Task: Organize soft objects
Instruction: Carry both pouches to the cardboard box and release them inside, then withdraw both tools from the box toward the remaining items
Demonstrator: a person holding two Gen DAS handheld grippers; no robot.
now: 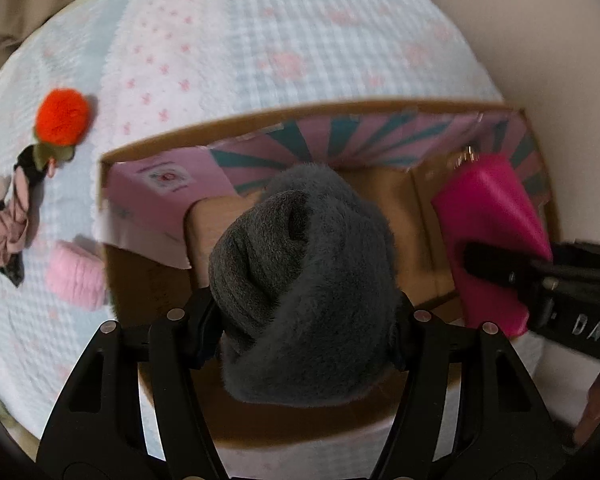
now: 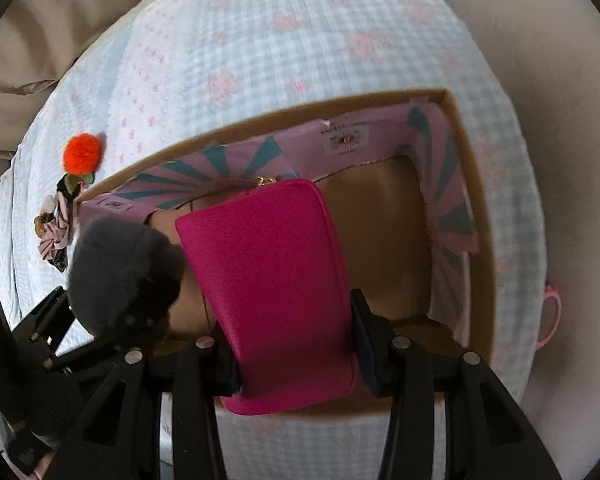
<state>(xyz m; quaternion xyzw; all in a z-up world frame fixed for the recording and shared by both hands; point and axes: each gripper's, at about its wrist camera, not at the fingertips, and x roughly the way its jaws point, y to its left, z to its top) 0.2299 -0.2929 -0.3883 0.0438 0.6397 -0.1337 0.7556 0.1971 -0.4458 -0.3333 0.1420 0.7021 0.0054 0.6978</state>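
My left gripper (image 1: 306,320) is shut on a grey fuzzy rolled fabric (image 1: 300,280) and holds it over the open cardboard box (image 1: 260,114). My right gripper (image 2: 296,344) is shut on a magenta pouch (image 2: 276,272) with a gold zipper pull, held over the same box (image 2: 472,216). The pouch also shows in the left wrist view (image 1: 492,232), and the grey fabric shows in the right wrist view (image 2: 124,272). The box has pink and teal striped flaps folded inside.
The box sits on a bed with a pale blue and pink quilt (image 1: 260,40). Left of the box lie an orange pom-pom (image 1: 62,116), a pink scrunchie bundle (image 1: 14,216) and a pink fluffy item (image 1: 76,276). A pink loop (image 2: 552,316) lies right of the box.
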